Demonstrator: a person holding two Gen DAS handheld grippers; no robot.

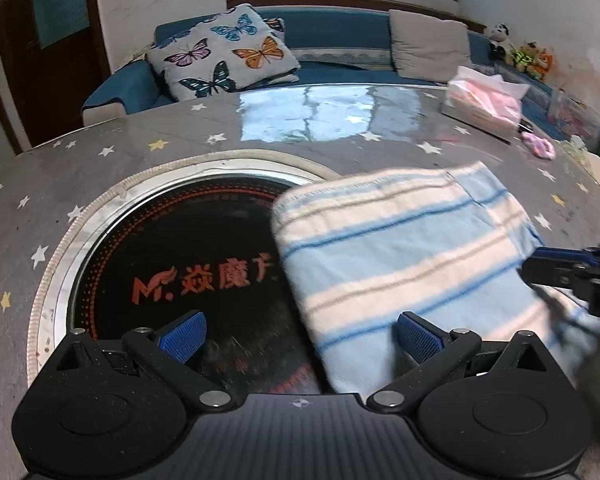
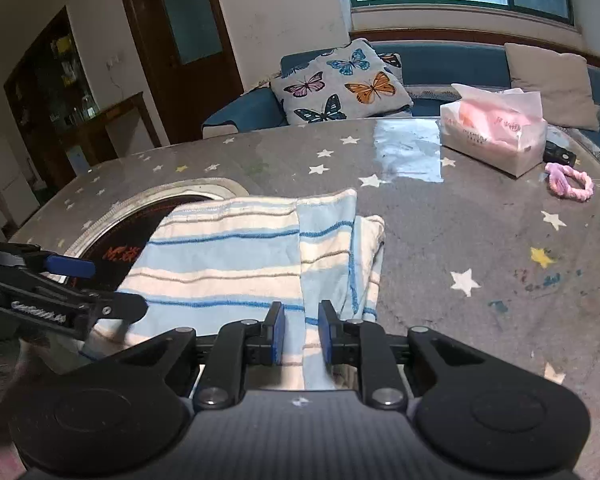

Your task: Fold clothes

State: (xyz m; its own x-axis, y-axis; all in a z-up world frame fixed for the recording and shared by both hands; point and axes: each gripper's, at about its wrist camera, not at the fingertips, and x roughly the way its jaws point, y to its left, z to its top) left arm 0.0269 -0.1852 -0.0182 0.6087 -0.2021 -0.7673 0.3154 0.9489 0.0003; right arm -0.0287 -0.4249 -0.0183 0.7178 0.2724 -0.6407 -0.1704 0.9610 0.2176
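Note:
A folded blue and cream striped garment [image 1: 400,256] lies on the grey star-patterned table, partly over the round black hob. It also shows in the right wrist view [image 2: 240,264]. My left gripper [image 1: 300,334] is open wide; its right finger rests at the garment's near edge, the left one over the hob. My right gripper [image 2: 302,336] has its jaws narrowly apart with the garment's near edge between the blue pads; whether they pinch it is unclear. It shows in the left wrist view [image 1: 560,268] at the garment's right side. The left gripper shows in the right wrist view [image 2: 80,280].
A round black induction hob [image 1: 172,264] with a metal rim is set into the table [image 1: 100,148]. A tissue pack [image 2: 496,132] and a pink hair tie [image 2: 568,182] lie at the far right. A blue sofa with a butterfly cushion [image 1: 224,52] stands behind.

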